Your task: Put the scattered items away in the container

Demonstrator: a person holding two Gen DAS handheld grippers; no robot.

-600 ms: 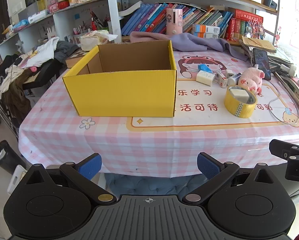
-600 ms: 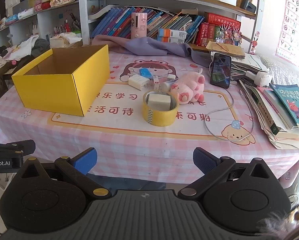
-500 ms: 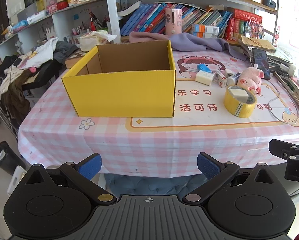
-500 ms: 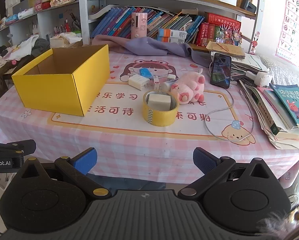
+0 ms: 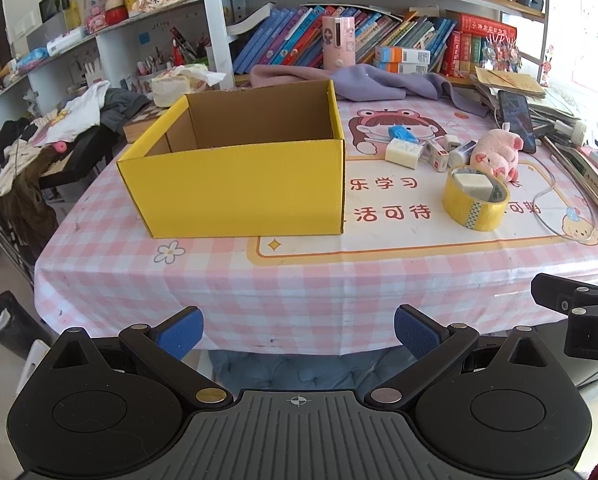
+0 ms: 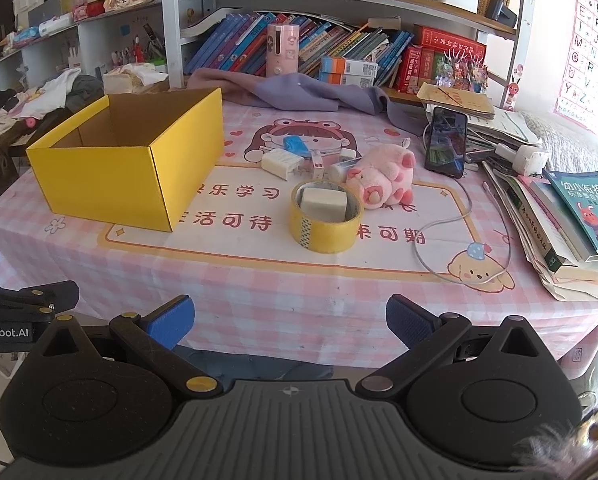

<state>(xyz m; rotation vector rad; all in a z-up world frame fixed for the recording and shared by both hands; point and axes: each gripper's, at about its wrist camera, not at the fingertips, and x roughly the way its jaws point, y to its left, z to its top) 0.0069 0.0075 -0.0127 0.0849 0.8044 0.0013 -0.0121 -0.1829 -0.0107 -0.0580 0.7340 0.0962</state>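
Both grippers sit at the bottom of their own views, short of the near edge of the table (image 6: 299, 304), jaws spread wide with nothing between the blue pads: the left gripper (image 5: 297, 330) in the left wrist view, the right gripper (image 6: 289, 318) in the right wrist view. Neither touches anything. In the left half of the right wrist view stands the yellow cardboard box (image 6: 111, 184), open at the top and, as far as its inside shows, holding nothing. The scattered items lie at centre frame, to the right of the box and apart from it: a roll of yellow tape (image 6: 325, 222) with a white block (image 6: 323, 203) resting inside its ring, a pink plush pig (image 6: 383, 178) just behind and touching or nearly touching the roll, and further back a white charger (image 6: 279, 163), a small blue item (image 6: 295, 145) and a few small white pieces too small to identify. By this layout the tidying has not begun; the step in hand looks like the first approach. The next move probably calls for the right gripper to travel forward over the table edge and straddle one item, the tape roll being nearest, while avoiding the white cable (image 6: 459, 216) looping to its right.
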